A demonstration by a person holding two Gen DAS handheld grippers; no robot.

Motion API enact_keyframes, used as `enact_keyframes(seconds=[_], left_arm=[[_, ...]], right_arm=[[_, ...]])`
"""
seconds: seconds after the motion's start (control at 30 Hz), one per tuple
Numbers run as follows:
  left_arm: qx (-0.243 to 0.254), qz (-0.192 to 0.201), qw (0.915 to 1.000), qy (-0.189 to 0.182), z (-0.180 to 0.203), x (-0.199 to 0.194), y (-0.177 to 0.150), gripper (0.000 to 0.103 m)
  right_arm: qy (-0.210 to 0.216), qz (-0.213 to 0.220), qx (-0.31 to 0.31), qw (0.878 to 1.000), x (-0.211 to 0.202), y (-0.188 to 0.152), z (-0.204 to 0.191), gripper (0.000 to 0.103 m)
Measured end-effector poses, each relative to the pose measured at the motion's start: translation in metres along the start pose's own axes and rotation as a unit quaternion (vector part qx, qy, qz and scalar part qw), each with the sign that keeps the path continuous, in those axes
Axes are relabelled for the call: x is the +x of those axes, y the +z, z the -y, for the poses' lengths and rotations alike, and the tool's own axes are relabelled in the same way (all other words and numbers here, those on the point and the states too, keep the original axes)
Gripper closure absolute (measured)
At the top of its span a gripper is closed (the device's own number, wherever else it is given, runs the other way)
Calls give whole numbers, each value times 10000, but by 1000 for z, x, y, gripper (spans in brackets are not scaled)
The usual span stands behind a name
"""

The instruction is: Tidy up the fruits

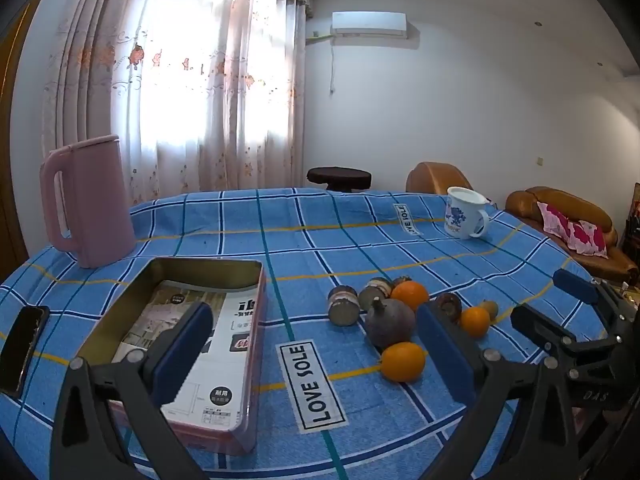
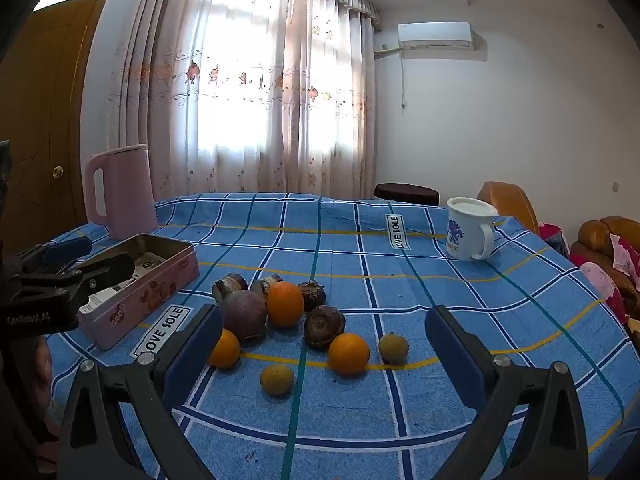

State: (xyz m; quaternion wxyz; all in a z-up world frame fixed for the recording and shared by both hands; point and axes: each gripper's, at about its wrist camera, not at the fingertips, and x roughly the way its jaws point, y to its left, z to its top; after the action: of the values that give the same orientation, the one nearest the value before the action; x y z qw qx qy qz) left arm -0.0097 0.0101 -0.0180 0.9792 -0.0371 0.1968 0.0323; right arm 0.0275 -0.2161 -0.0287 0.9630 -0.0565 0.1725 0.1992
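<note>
Blue checked tablecloth (image 2: 400, 280) (curtained window (image 2: 260, 92) behind) under both tools (image 1: 316, 344) (image 2: 324, 344), spread empty.

Bare cloth (image 2: 440, 280) right of fruit cluster (image 2: 280, 320) — open passage, tin (image 2: 160, 276) crowding left

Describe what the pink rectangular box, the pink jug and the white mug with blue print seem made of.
Pink rectangular box: likely tin, with a dull golden metallic inner wall. Pink jug: probably matte plastic, with no glare. White mug with blue print: glossy, ceramic or enamel; which is unclear.
</note>
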Motion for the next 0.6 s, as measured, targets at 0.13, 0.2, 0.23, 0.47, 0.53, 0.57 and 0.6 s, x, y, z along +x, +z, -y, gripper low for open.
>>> enact_keyframes(seconds=[0.13, 0.2, 0.23, 0.47, 0.53, 0.57, 0.6], left_arm=[[-6, -3, 10000, 0, 0, -1, 0, 0], [-4, 0, 10000, 4, 0, 0, 0, 0], [-4, -2, 10000, 1, 0, 0, 0, 0], [-13, -1, 10000, 7, -1, -1, 0, 0], [-8, -4, 10000, 8, 0, 0, 0, 0], [-9, -3, 10000, 5, 0, 0, 0, 0], [-7, -6, 10000, 8, 0, 0, 0, 0]], right_arm=[[-5, -13, 12, 10000, 0, -1, 0, 1], [-5, -15, 9, 10000, -1, -1, -1, 1], [-5, -15, 8, 10000, -1, -1, -1, 1], [1, -7, -4, 10000, -2, -2, -1, 1], [4, -8, -4, 10000, -1, -3, -3, 1], [12, -7, -1, 10000, -1, -3, -3, 1], [10, -7, 4, 10000, -2, -3, -3, 1]])
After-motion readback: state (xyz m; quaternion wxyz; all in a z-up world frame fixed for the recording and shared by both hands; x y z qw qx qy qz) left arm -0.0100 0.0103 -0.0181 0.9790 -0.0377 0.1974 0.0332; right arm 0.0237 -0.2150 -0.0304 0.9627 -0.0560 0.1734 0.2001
